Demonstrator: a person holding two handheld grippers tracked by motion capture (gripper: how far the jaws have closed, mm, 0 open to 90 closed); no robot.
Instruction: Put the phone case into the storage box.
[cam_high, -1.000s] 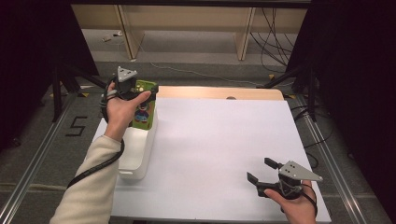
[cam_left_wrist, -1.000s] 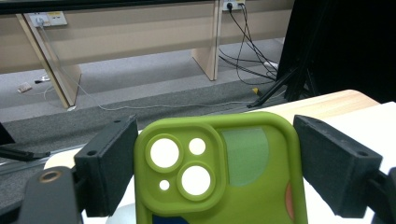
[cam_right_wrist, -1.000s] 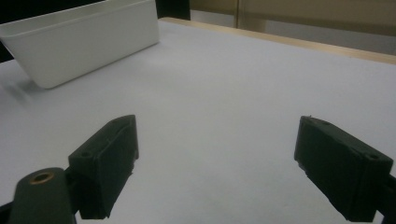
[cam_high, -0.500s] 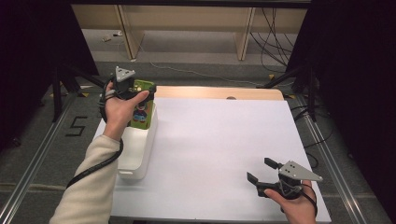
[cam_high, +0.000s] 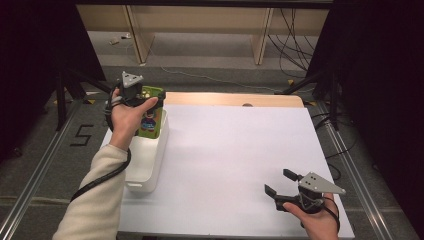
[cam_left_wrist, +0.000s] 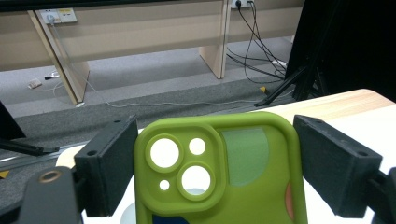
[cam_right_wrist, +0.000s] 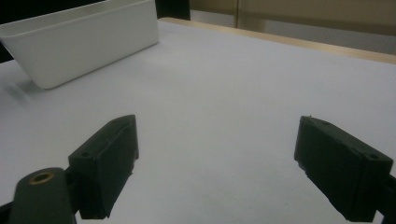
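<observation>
The green phone case (cam_left_wrist: 224, 172) stands upright between the jaws of the left hand-held gripper (cam_left_wrist: 219, 163), which are closed on its two sides. Its back faces the left gripper view, with the raised camera block and its round cut-outs at upper left and a darker print lower down. In the high view the case (cam_high: 151, 117) hangs over the far end of the white bin (cam_high: 150, 165); whether its lower edge touches the bin cannot be told. The left hand (cam_high: 127, 115) grips the gripper (cam_high: 142, 100) from the near side, its cable trailing along the pale sleeve.

The bin lies lengthwise at the left edge of the white worktop (cam_high: 230, 150).

The right hand-held gripper (cam_high: 282, 182) is well apart, at the near right corner of the worktop, held low in the right hand (cam_high: 315, 222). Its jaws stand wide with nothing between them, pointing across the bare surface towards the bin (cam_right_wrist: 79, 42).
</observation>
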